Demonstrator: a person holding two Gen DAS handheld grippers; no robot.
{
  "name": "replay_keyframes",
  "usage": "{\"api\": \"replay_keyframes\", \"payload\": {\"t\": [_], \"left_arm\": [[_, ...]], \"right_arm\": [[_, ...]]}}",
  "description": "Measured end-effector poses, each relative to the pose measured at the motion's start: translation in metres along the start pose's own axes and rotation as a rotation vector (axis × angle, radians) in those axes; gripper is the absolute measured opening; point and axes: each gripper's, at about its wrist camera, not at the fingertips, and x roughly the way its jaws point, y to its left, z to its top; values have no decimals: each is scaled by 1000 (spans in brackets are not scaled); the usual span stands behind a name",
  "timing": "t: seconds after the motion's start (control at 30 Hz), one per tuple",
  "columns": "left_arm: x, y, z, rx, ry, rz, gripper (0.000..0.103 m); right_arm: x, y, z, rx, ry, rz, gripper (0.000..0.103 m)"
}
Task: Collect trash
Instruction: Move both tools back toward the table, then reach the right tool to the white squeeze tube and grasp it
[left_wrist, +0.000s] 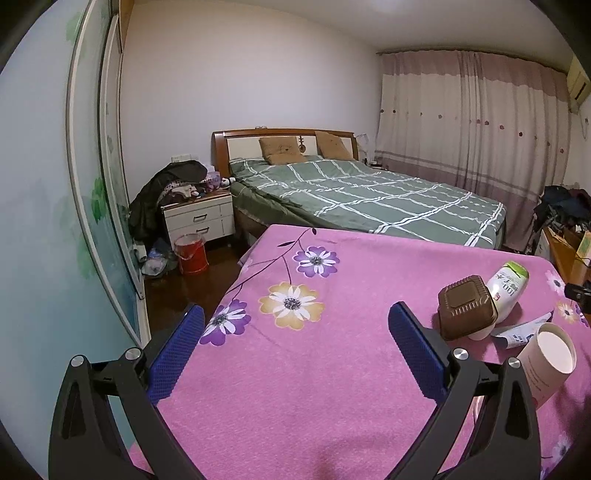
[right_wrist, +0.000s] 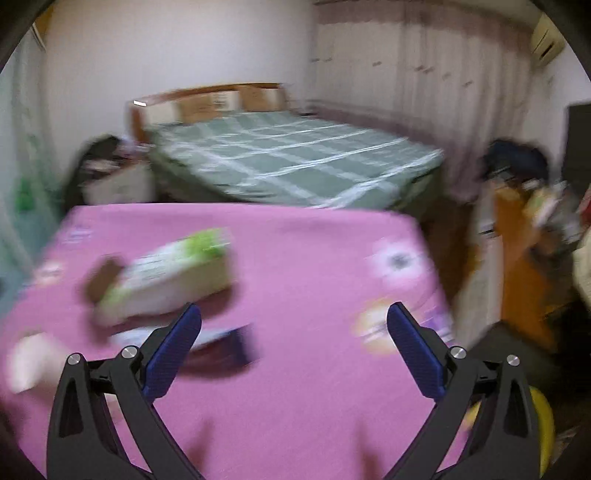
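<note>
Trash lies on a pink flowered cloth over a table. A brown plastic box sits at the right, with a white and green bottle lying behind it. A white paper cup lies on its side beside a flat white wrapper. My left gripper hovers open over the cloth, left of the box. The right wrist view is blurred. My right gripper is open above the cloth, with the bottle, the brown box, the cup and a dark wrapper at its left.
A bed with a green checked cover stands beyond the table. A white nightstand piled with clothes and a red bucket stand at the left. Cluttered wooden furniture is at the right. Something yellow sits low by the table's right edge.
</note>
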Motion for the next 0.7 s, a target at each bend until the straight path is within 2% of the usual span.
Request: {"api": "replay_keyframes", "payload": {"t": [0.1,0.33,0.43,0.6,0.7], "left_arm": [[-3,-2,1,-3,5,2,98],[-1,-3,1,-5,13,1,98],[-1,-3,1,-8,15,0,98],[0,-4,0,-5,14,0,98],[0,-6,-1,2,13,1,98]], "right_arm": [[24,-9,2,-6,66,34,96],[34,-11,-5,-47,97,143,96],[27,-6,-14,-109,115,224,96],[-8,7,-35,-188,125,385,96],[-24,6,-38,-170,103,371,96]]}}
